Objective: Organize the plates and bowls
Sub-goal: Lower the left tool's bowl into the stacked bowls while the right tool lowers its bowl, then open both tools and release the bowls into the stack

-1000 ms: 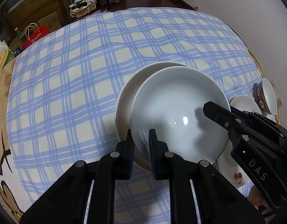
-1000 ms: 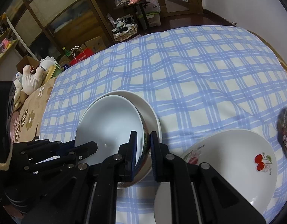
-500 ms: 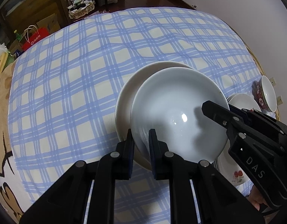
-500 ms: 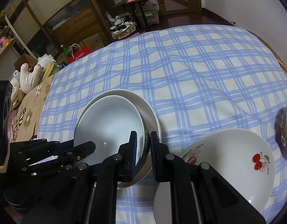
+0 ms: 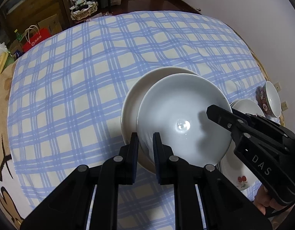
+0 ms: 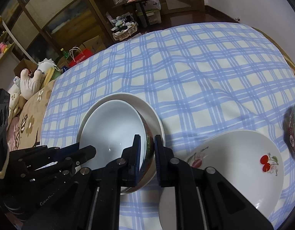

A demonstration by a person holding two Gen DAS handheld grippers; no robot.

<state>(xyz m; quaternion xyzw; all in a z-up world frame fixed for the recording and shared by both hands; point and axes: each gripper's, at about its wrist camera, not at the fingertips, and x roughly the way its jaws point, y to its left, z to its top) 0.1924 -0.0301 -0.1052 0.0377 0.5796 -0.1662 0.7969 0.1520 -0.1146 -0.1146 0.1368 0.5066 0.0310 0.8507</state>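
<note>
Bowl (image 5: 183, 118) – white inside, red-patterned outside – over a plain plate (image 5: 132, 103) on the checked table (image 5: 70, 88), left gripper (image 5: 145, 145) and right gripper (image 6: 147, 149) jaws clenched on opposite rims, "DAS" lettering on the right one.

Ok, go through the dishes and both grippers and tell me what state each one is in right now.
Big white bowl with red patterned outside: upright, empty, held over the plain plate.
Plain white round plate: flat on the checked cloth, under the bowl.
Cherry-print white plate: empty, on the cloth.
Small red patterned bowl: tilted on its side, empty.
Left gripper: fingers shut on the bowl's rim.
Right gripper: fingers shut on the opposite rim.
</note>
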